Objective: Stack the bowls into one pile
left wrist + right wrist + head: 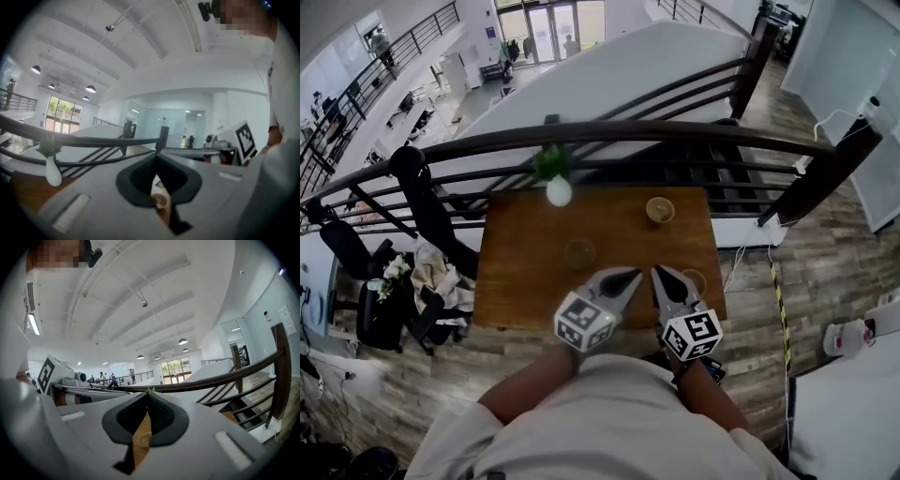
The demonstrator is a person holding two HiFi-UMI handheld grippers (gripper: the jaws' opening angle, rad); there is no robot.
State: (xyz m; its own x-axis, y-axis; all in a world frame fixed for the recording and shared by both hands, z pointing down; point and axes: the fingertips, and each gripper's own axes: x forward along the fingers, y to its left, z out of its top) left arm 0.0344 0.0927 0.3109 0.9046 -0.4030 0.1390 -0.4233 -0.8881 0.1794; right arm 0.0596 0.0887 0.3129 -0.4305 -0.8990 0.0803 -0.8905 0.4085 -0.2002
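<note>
- The left bowl (579, 253) sits alone mid-table (516, 281), apart from the others. Nothing is stacked, so I judge I'm only at the approach.
- My left gripper (625, 278) hovers over the near edge, jaws clenched on nothing.
- The far bowl (660, 210) stands further back.
- My right gripper (666, 277) is also clenched and empty, with the third bowl (695, 279) just beside it.
- Next I should open one gripper and take a rim.

Head cam: high, steeply down onto table (525, 281), railing (581, 136) at 12 o'clock. Both gripper views: low, near level, close over the table, facing the railing (84, 140) (225, 376). All three share railing and table.
</note>
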